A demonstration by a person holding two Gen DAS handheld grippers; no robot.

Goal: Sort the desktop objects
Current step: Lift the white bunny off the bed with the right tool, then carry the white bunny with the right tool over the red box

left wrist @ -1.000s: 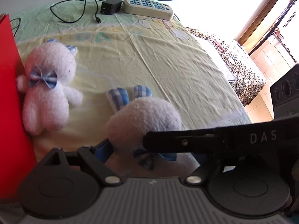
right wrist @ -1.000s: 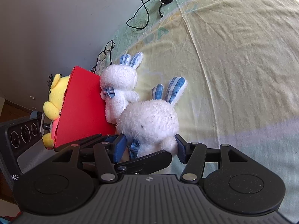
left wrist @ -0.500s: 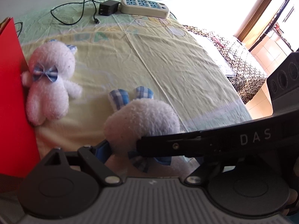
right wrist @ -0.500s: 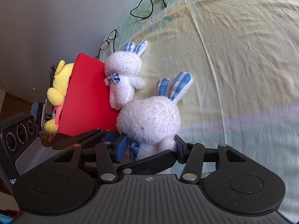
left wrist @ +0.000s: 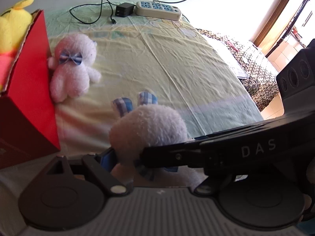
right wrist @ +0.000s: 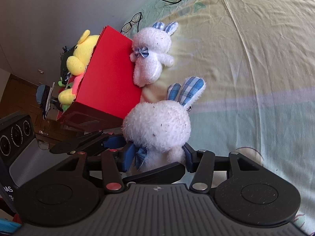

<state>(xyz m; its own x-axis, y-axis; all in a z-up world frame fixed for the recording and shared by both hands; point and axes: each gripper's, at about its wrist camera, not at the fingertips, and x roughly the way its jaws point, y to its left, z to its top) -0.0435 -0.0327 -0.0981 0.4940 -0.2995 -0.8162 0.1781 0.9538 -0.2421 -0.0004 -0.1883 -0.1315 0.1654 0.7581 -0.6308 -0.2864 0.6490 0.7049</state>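
A white plush rabbit point(right wrist: 157, 125) with blue checked ears sits between the blue pads point(right wrist: 129, 157) of my right gripper point(right wrist: 157, 157), which press on its body. My left gripper point(left wrist: 145, 155) comes in from the side. Its left pad point(left wrist: 107, 157) pushes into the rabbit point(left wrist: 147, 129); its other finger is hidden behind the right gripper's body. A second white rabbit point(right wrist: 151, 53) with a blue bow leans against a red box point(right wrist: 110, 74). The box holds a yellow plush toy point(right wrist: 84, 53).
The yellow-green sheet point(left wrist: 157, 68) stretches ahead. At its far edge lie a power strip point(left wrist: 157, 10), a black charger point(left wrist: 124, 9) and its cable. Glasses point(right wrist: 132, 22) lie behind the red box point(left wrist: 29, 88). The bed's right edge drops to a patterned cover point(left wrist: 256, 68).
Both grippers have moved together with the rabbit between them, towards the near corner of the red box. The box's open top and the yellow toy have come into the left wrist view. The right jaws narrowed slightly.
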